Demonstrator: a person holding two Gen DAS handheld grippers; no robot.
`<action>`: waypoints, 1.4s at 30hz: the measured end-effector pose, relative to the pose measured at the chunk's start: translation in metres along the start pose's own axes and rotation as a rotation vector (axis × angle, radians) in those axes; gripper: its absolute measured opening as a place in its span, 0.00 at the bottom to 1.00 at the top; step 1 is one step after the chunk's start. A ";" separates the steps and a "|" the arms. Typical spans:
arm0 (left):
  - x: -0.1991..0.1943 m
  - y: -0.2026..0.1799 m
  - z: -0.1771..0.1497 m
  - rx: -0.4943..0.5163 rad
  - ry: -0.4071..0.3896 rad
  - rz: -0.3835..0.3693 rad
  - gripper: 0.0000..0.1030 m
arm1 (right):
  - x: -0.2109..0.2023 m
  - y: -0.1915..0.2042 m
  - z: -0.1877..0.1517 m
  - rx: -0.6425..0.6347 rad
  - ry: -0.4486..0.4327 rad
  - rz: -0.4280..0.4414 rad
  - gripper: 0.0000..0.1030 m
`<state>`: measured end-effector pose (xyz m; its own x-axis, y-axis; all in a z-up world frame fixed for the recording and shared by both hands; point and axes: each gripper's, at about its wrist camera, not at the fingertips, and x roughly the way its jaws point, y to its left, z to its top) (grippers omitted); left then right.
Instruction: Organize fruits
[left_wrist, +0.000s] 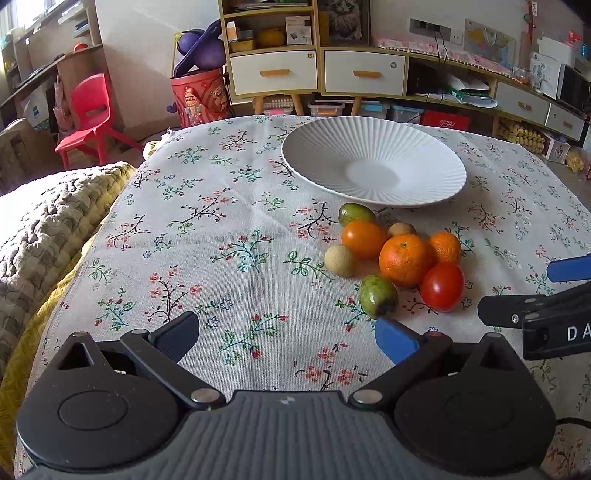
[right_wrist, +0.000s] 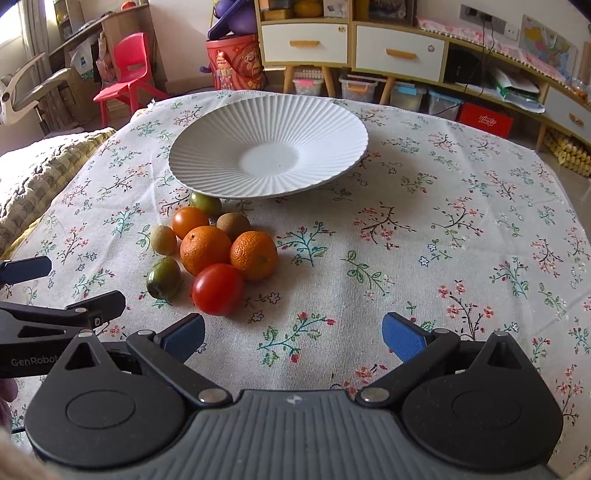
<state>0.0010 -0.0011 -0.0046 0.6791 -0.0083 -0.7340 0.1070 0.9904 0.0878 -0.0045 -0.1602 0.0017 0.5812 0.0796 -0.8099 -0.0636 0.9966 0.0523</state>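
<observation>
Both tools, left tool (left_wrist: 286, 338) and right tool (right_wrist: 293, 336), gape wide; green fruit (right_wrist: 163, 277) seemingly points stem-end toward them.

Fruits clustered on floral cloth just before white ribbed plate (right_wrist: 207, 155), plate bare. Large orange (right_wrist: 205, 249) central, touching smaller orange (right_wrist: 254, 254) and red tomato (right_wrist: 218, 289). Orange tomato (right_wrist: 190, 222), two green fruits (right_wrist: 163, 277) (right_wrist: 205, 203), two tan round fruits (right_wrist: 163, 240) (right_wrist: 233, 225) around.

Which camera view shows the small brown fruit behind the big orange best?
The right wrist view: the brown fruit shows almost whole. In the left wrist view, the big orange hides most of it.
</observation>
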 end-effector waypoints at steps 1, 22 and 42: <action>0.001 0.000 0.000 0.007 0.001 -0.003 0.89 | 0.000 0.000 0.000 0.000 -0.001 -0.003 0.99; 0.006 0.001 0.002 -0.015 0.055 -0.115 0.89 | 0.002 -0.001 -0.003 -0.061 -0.065 -0.022 0.91; 0.015 -0.003 -0.002 0.000 0.014 -0.233 0.74 | 0.006 -0.007 -0.002 -0.043 -0.102 0.069 0.85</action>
<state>0.0098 -0.0038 -0.0171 0.6262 -0.2347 -0.7435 0.2600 0.9619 -0.0847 -0.0017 -0.1666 -0.0045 0.6536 0.1520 -0.7414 -0.1401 0.9870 0.0788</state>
